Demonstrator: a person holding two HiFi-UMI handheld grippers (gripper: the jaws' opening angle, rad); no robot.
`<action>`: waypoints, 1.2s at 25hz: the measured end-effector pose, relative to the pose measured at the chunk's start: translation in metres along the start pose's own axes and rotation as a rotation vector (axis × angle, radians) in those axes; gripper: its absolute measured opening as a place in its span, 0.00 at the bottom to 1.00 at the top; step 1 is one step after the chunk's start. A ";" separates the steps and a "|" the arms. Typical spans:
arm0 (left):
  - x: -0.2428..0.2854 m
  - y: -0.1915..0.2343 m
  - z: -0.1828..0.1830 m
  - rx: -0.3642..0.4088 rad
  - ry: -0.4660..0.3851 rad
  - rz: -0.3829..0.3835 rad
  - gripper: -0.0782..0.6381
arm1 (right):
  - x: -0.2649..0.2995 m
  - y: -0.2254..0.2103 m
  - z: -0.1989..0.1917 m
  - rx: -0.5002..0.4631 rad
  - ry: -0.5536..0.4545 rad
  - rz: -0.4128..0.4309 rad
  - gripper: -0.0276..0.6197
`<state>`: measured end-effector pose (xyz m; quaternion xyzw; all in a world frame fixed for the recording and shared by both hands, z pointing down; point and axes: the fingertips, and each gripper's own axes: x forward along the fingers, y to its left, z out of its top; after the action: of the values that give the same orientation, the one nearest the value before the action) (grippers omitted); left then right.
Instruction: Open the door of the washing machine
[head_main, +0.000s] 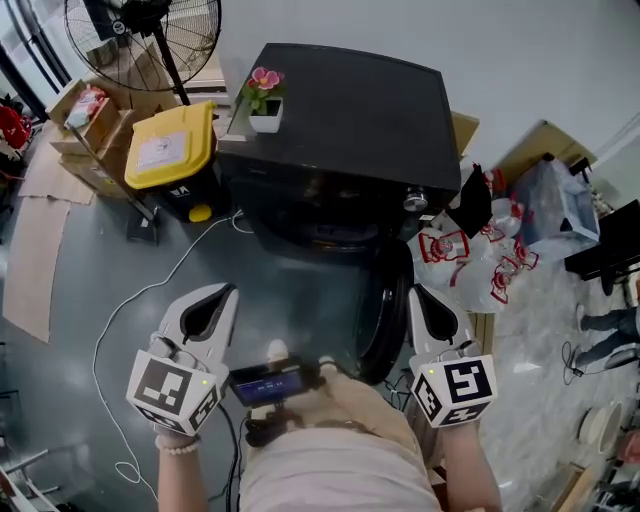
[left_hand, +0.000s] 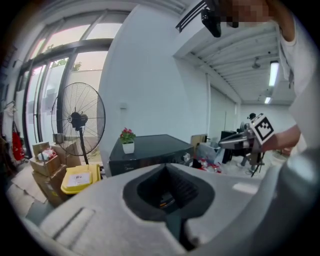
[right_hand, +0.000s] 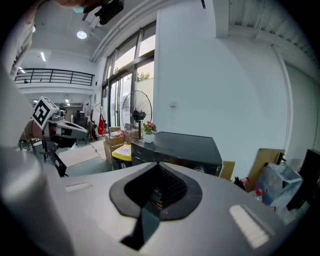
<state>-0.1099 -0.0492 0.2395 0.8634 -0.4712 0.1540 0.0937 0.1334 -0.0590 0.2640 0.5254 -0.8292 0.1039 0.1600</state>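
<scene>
Two grey tongs, each carrying a marker cube, are held above a grey floor. The left tongs (head_main: 222, 295) and the right tongs (head_main: 418, 298) are both clenched, with nothing between their jaws; ahead of them stands a black box-shaped washing machine (head_main: 350, 110); its round dark door (head_main: 388, 318) hangs swung open at the front, near the right tongs; a white pot of pink flowers (head_main: 265, 103) sits on the machine's top corner.
</scene>
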 end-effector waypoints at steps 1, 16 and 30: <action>0.000 0.000 0.000 0.002 0.001 0.003 0.10 | 0.001 0.001 0.001 -0.002 0.000 0.003 0.05; -0.003 -0.003 -0.008 0.019 0.022 0.019 0.10 | 0.008 0.013 0.006 -0.023 0.002 0.047 0.05; -0.003 -0.005 -0.010 0.011 0.015 0.030 0.10 | 0.012 0.019 0.010 -0.031 -0.001 0.078 0.05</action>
<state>-0.1090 -0.0412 0.2479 0.8556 -0.4823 0.1647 0.0901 0.1096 -0.0642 0.2593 0.4900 -0.8507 0.0971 0.1637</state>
